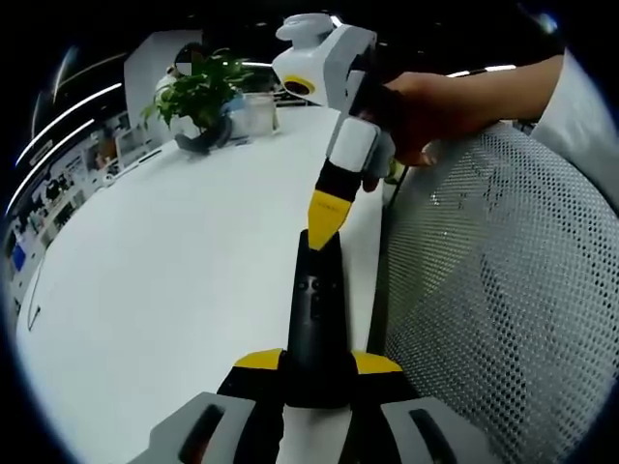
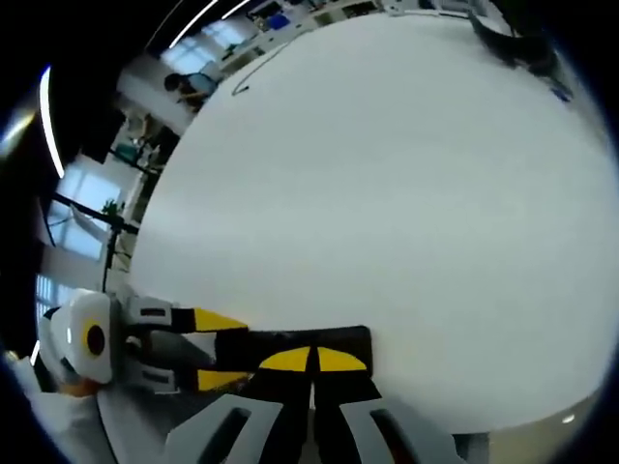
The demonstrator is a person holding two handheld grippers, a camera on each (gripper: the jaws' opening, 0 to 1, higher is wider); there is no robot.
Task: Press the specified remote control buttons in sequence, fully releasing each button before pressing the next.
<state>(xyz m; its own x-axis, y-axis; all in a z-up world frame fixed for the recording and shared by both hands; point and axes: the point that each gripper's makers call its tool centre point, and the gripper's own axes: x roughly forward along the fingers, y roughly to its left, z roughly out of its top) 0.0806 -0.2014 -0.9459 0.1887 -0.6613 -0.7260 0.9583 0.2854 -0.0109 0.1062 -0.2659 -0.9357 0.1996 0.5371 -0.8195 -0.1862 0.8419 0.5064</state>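
Note:
A slim black remote (image 1: pixel 314 304) sticks out over the white table (image 1: pixel 174 251), gripped at its near end between the yellow-tipped jaws of my left gripper (image 1: pixel 317 362). My right gripper (image 1: pixel 325 222), held by a person's hand (image 1: pixel 435 101), comes down from above with its yellow tips together on the remote's far end. In the right gripper view, my right gripper (image 2: pixel 313 360) is shut with its tips resting on the remote (image 2: pixel 353 338), which lies across the view. The left gripper (image 2: pixel 221 350) clamps it from the left.
A potted green plant (image 1: pixel 198 92) and a clear container (image 1: pixel 253 111) stand at the table's far end. A grey mesh chair back (image 1: pixel 493 290) rises close on the right of the remote. The broad white tabletop (image 2: pixel 387 193) stretches away.

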